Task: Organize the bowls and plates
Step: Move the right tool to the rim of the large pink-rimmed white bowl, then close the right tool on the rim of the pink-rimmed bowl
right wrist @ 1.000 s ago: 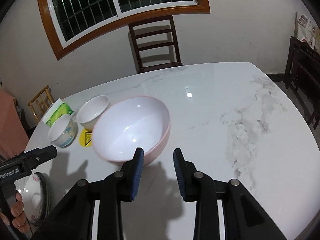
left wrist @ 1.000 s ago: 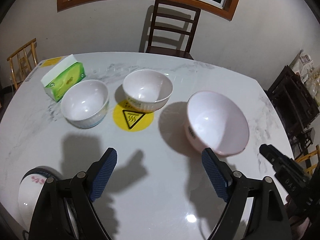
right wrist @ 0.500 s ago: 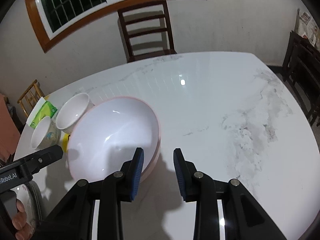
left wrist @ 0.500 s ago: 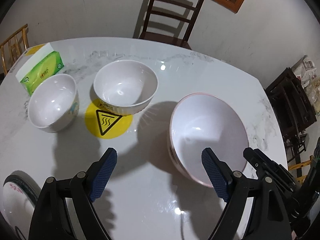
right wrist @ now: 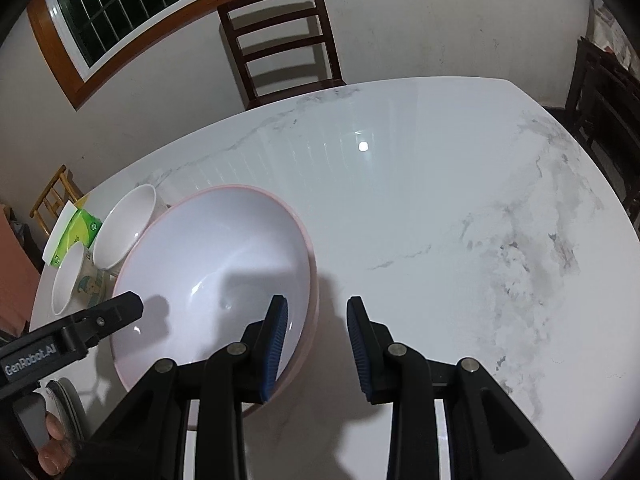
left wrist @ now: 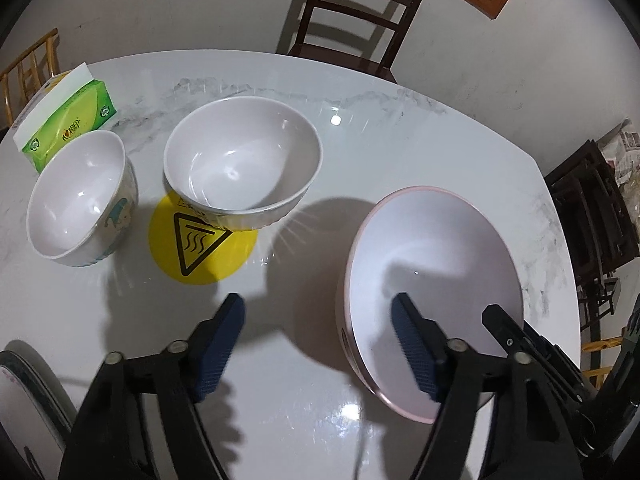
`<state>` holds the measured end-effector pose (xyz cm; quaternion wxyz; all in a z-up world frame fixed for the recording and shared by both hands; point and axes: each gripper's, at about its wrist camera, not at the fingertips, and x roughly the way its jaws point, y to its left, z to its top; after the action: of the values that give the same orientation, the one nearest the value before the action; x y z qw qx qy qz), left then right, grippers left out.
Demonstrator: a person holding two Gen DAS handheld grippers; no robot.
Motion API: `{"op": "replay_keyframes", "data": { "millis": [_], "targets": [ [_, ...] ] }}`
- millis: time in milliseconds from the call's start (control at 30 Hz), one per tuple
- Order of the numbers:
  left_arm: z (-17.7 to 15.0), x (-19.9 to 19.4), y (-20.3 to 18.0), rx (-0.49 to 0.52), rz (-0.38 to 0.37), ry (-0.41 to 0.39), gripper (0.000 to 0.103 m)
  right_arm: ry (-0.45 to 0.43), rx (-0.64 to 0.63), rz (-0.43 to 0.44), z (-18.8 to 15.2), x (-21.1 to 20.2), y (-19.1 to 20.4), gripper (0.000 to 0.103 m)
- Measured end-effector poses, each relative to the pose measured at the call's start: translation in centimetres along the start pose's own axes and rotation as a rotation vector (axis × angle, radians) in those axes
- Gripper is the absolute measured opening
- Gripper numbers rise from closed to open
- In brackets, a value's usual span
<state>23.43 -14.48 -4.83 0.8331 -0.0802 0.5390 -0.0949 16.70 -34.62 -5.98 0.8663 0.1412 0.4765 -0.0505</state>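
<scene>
A large white bowl with a pink rim (left wrist: 432, 264) stands on the marble table (left wrist: 400, 152). My left gripper (left wrist: 318, 302) straddles its left wall, one finger over the inside and one outside. Its jaws are closing, and the pads are not touching the bowl. My right gripper (right wrist: 316, 304) straddles the same bowl's (right wrist: 216, 264) right rim, jaws narrow but apart from the wall. A medium white bowl (left wrist: 240, 168) and a small cartoon-print bowl (left wrist: 80, 196) stand at the left. A plate (left wrist: 28, 396) lies at the near left edge.
A green tissue box (left wrist: 68, 120) sits behind the small bowl. A yellow heat-warning sticker (left wrist: 200, 248) lies under the medium bowl. A wooden chair (left wrist: 352, 12) stands at the table's far side, and dark furniture (left wrist: 592, 208) at the right. A hand (right wrist: 52, 452) holds the left gripper.
Both grippers have come forward and down onto the pink-rimmed bowl, each now with one finger inside it. The left gripper's jaws have narrowed.
</scene>
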Motion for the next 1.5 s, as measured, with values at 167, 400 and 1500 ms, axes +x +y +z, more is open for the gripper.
{"op": "replay_keyframes", "data": {
  "millis": [167,400,1500],
  "targets": [
    [-0.3,0.9,0.3,-0.02,-0.015,0.03,0.048,-0.011,-0.009,0.002,-0.1,-0.2,0.1,0.025],
    [-0.6,1.5,0.2,-0.024,-0.041,0.05,0.037,-0.009,-0.015,0.008,0.0,-0.2,0.3,0.017],
    [-3.8,-2.3,1.4,-0.033,-0.031,0.062,0.012,0.032,-0.067,0.028,-3.1,-3.5,3.1,0.015]
  ]
}}
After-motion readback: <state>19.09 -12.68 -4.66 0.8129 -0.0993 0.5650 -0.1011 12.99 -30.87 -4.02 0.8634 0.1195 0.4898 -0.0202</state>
